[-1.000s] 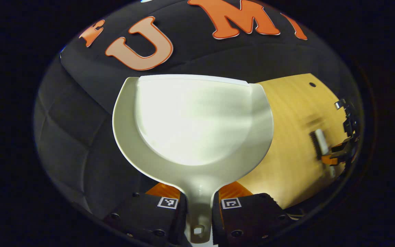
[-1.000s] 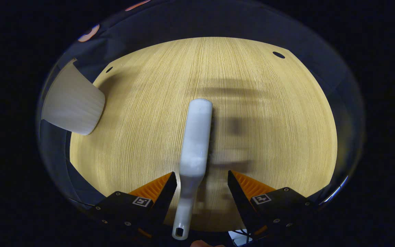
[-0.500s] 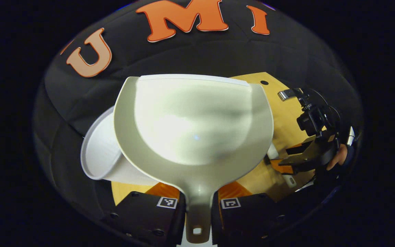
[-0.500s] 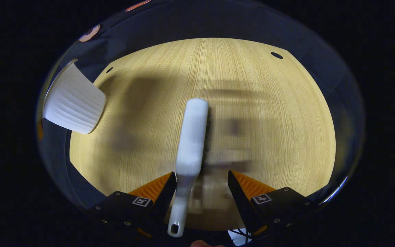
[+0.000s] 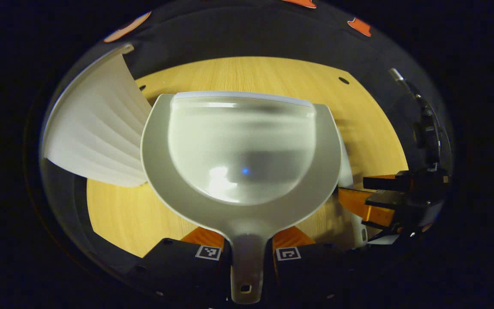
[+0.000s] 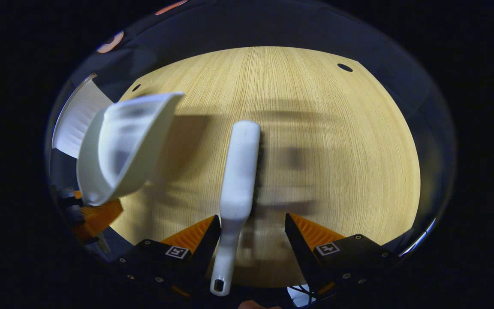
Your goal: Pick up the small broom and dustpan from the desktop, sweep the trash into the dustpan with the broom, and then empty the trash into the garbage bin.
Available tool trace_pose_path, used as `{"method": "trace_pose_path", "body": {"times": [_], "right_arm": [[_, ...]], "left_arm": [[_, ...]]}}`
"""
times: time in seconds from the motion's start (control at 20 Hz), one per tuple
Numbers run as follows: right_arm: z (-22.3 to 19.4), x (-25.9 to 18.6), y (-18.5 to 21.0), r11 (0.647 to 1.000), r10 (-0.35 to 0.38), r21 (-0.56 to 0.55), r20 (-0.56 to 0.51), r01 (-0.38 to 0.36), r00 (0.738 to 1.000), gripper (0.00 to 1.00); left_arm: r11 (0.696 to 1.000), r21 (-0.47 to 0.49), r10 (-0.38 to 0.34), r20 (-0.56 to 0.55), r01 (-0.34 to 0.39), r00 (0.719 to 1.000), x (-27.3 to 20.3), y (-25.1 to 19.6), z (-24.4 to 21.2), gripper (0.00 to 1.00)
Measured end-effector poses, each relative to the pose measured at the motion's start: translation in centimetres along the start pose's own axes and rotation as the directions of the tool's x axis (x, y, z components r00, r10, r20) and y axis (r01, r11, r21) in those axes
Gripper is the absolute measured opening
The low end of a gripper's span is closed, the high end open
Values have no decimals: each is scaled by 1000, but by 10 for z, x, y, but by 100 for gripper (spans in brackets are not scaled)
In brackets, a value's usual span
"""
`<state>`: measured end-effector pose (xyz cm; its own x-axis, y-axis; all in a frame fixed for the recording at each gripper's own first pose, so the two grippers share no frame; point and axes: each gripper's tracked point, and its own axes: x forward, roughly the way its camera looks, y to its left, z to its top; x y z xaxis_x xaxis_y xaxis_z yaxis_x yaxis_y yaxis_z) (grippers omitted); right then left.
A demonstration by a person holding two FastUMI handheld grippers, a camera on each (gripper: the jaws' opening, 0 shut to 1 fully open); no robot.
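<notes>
Dustpan [image 5: 242,150] sits centre of the left gripper view, pan empty, its handle running down to the bottom edge btwn the two fingers of the left gripper [image 5: 248,254], which are clamped on it from both sides. In the right gripper view the same dustpan [image 6: 120,146] shows at left, tilted, held above the wooden desktop [image 6: 315,128], w/ the left gripper [image 6: 94,216] under it at lower left. Small broom [image 6: 237,189] lies lengthwise at centre of the right gripper view, handle end w/ its hanging hole at bottom edge. Right gripper [image 6: 252,234] is spread wide: broom handle is against or just beside the left-hand finger, the other finger well apart from it, so no two-sided grip. White ribbed garbage bin [image 5: 97,137] is upper left in the left gripper view, just beside the dustpan's rim; in the right gripper view the bin [image 6: 73,124] is partly hidden behind the pan. Right gripper [image 5: 384,201] appears at the right edge of the left gripper view.
</notes>
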<state>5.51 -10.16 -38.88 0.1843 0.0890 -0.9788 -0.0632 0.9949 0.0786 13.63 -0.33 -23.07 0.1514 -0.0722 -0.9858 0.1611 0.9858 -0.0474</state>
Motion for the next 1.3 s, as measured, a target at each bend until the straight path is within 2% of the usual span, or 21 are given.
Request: {"method": "trace_pose_path", "body": {"times": [0.25,0.35,0.65,0.75,0.85,1.0,1.05,1.15,1.3], "right_arm": [[-2,-1,0,1000,-5,-4,4,5,1000,91],[-3,-2,-2,1000,-10,4,2,10,1000,91],[-5,0,-4,1000,-13,16,6,13,1000,91],[-5,0,-5,1000,-11,20,9,11,1000,91],[-3,0,-5,1000,-11,21,10,11,1000,91],[-1,-7,-5,1000,-8,22,30,8,1000,91],[1,-12,-6,1000,-9,22,42,8,999,92],[9,-24,-7,1000,-15,17,63,14,998,92],[36,-52,-14,999,-43,8,179,42,983,93]], "left_arm": [[994,-105,-49,-118,37,992,34,-2,-26,32],[988,-144,-69,-154,47,986,41,-1,-18,32],[989,-138,-76,-153,55,985,34,-6,-17,35],[990,-129,-80,-135,63,988,28,-10,-16,38],[993,-95,-83,-120,72,989,24,-8,-20,46],[996,-43,-76,-89,72,993,22,-2,-17,64],[997,-34,-74,-76,72,994,18,1,-15,66],[993,-42,-114,-54,112,992,-5,-8,-16,67],[993,-31,-107,89,111,990,-39,-8,19,68]]}}
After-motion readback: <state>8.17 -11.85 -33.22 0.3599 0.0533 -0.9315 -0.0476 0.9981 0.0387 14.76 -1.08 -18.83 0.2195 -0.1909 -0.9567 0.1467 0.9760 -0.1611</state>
